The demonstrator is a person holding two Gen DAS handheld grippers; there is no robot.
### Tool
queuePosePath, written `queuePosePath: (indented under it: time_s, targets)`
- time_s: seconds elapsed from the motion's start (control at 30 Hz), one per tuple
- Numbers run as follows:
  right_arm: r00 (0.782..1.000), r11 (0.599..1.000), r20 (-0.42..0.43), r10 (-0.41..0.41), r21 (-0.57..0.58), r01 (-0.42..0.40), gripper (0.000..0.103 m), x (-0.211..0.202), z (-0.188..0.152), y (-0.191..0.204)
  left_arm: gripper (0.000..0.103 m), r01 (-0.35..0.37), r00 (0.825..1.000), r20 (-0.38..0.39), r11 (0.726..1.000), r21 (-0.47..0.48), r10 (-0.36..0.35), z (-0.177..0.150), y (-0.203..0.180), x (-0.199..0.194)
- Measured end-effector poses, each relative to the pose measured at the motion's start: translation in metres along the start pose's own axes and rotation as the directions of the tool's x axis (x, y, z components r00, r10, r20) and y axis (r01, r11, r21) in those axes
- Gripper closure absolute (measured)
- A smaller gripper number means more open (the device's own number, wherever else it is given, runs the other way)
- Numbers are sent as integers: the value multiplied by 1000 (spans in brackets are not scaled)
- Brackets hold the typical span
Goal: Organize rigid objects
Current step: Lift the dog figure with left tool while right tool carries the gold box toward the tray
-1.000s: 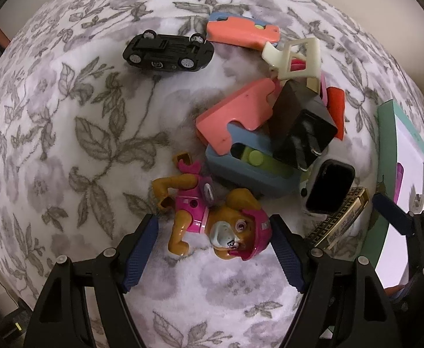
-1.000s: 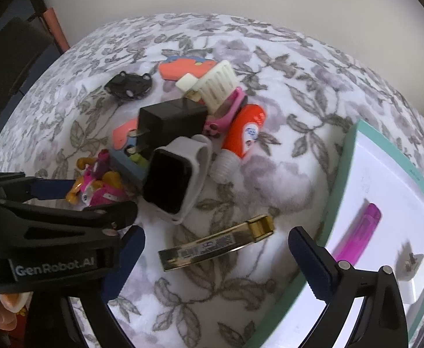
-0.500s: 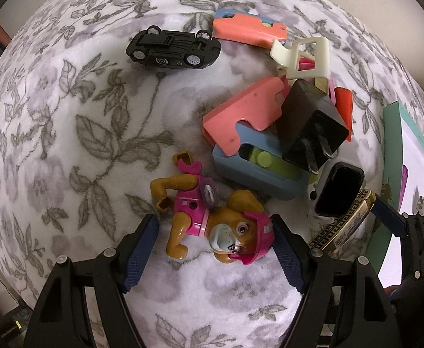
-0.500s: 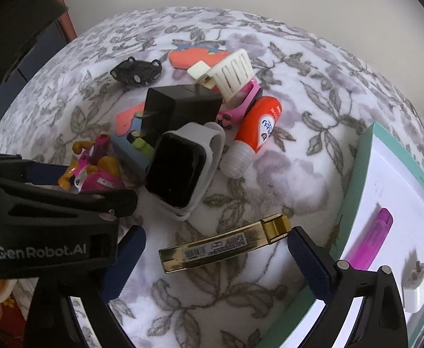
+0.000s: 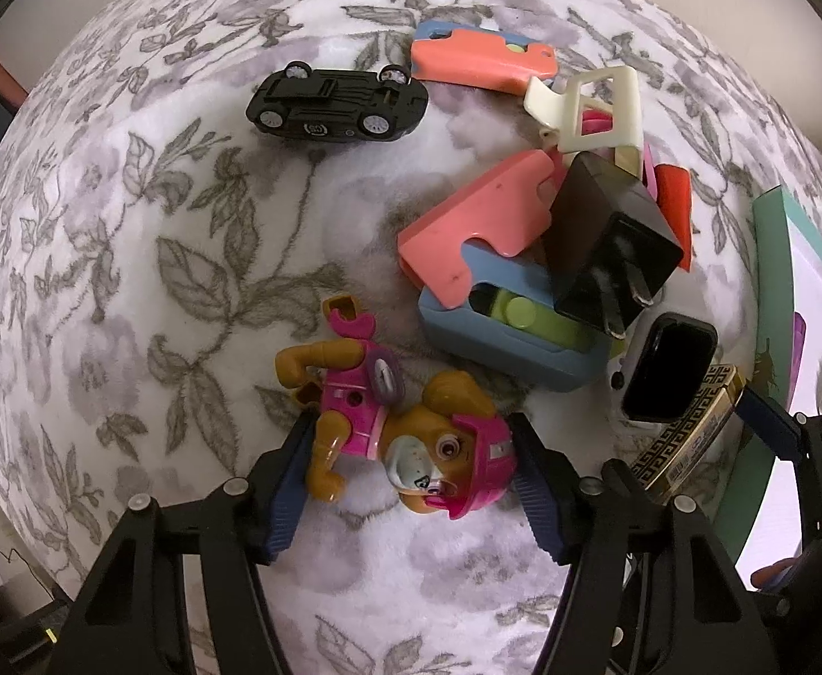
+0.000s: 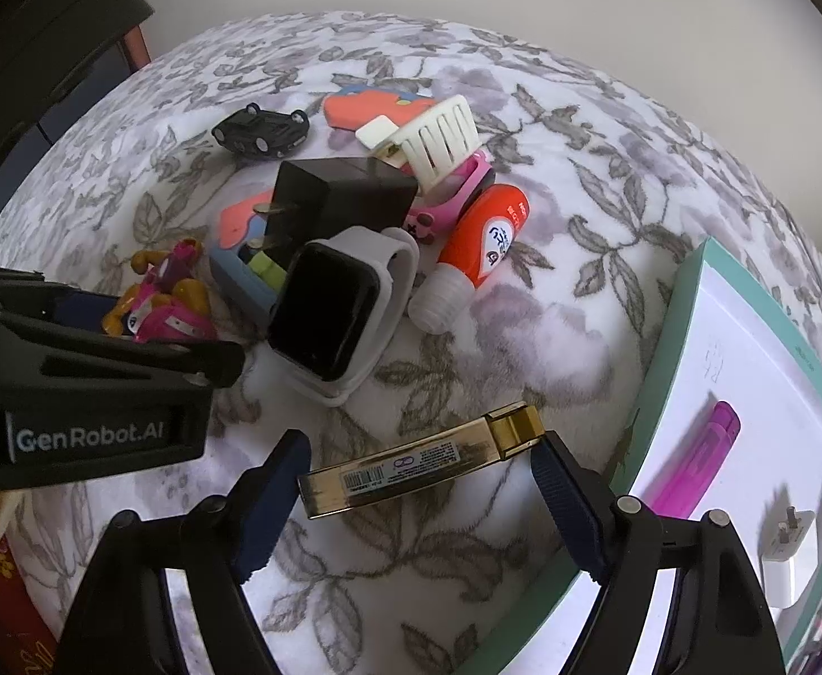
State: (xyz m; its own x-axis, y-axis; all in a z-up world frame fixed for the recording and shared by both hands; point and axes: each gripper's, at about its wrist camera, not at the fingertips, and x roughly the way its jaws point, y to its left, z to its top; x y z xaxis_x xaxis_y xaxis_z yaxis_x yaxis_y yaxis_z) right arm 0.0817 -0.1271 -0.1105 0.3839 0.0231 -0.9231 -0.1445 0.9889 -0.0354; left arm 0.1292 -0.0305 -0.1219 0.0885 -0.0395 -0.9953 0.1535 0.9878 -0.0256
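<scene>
A pink and tan toy pup figure (image 5: 405,439) lies on the flowered blanket, its head and body between the fingers of my left gripper (image 5: 411,478), which has narrowed onto it and touches it on both sides. It also shows in the right wrist view (image 6: 163,309). A gold box (image 6: 422,458) lies crosswise between the open fingers of my right gripper (image 6: 419,500); the fingers stand near its two ends. The teal-rimmed white tray (image 6: 686,337) at the right holds a pink pen (image 6: 698,455) and a white plug (image 6: 787,545).
A pile sits mid-blanket: a black charger (image 5: 608,242), a smartwatch (image 6: 338,309), coral and blue plastic pieces (image 5: 484,259), an orange tube (image 6: 484,242), a cream clip (image 5: 591,107). An upturned black toy car (image 5: 338,107) lies at the far left.
My left gripper has closed in around the toy pup. My right gripper has moved forward and down so the gold box now lies between its fingers.
</scene>
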Motion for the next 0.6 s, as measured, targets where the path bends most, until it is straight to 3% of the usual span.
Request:
queuePosePath:
  time_s: [0.6]
  targets:
    - [999, 999, 30, -16, 44, 15, 20, -12, 4, -7, 36, 4, 996, 94, 999, -44, 0, 10, 19, -43]
